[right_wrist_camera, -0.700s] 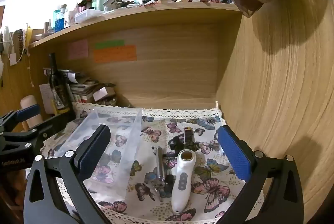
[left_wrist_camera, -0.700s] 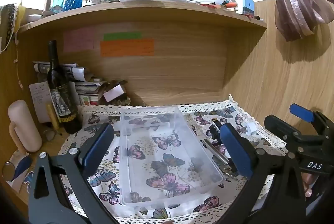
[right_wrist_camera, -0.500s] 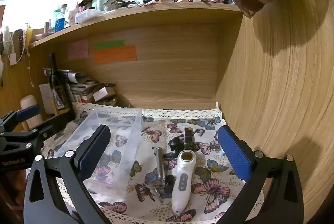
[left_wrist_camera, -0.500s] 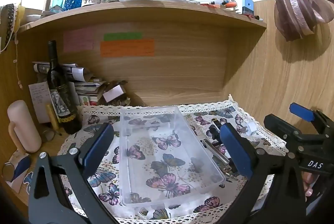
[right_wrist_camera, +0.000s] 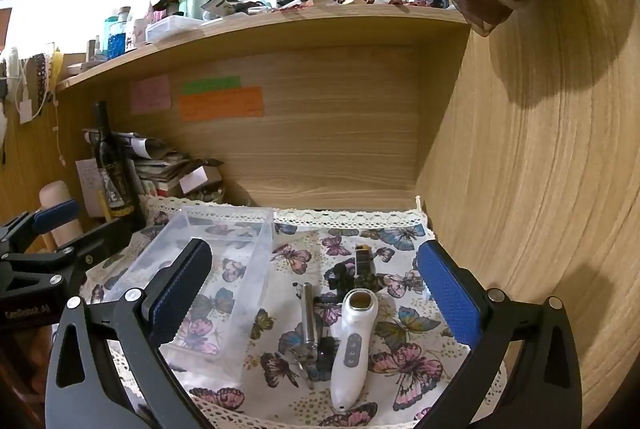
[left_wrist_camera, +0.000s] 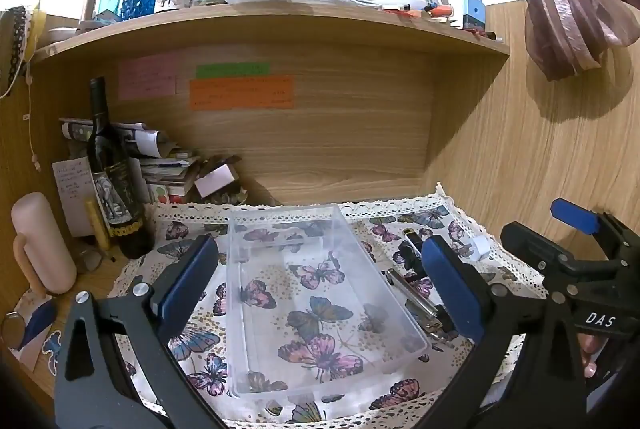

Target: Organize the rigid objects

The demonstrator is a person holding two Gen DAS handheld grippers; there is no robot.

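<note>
An empty clear plastic box [left_wrist_camera: 320, 293] lies on the butterfly cloth [left_wrist_camera: 192, 345], straight ahead of my open, empty left gripper [left_wrist_camera: 320, 281]. It also shows at the left of the right wrist view [right_wrist_camera: 216, 269]. Right of the box lie a white handheld device [right_wrist_camera: 352, 345], a silver metal tool [right_wrist_camera: 309, 317] and a black item with a yellow tip [right_wrist_camera: 362, 265]. The metal tool shows in the left wrist view [left_wrist_camera: 412, 297] too. My right gripper [right_wrist_camera: 316, 289] is open and empty above the white device and metal tool.
A dark wine bottle [left_wrist_camera: 114, 173], stacked papers [left_wrist_camera: 168, 173] and a pink cylinder [left_wrist_camera: 42, 241] stand at the left. A wooden wall [right_wrist_camera: 540, 189] closes the right side. A cluttered shelf [left_wrist_camera: 260, 17] hangs overhead. A small white cube [left_wrist_camera: 479, 248] lies by the cloth's right edge.
</note>
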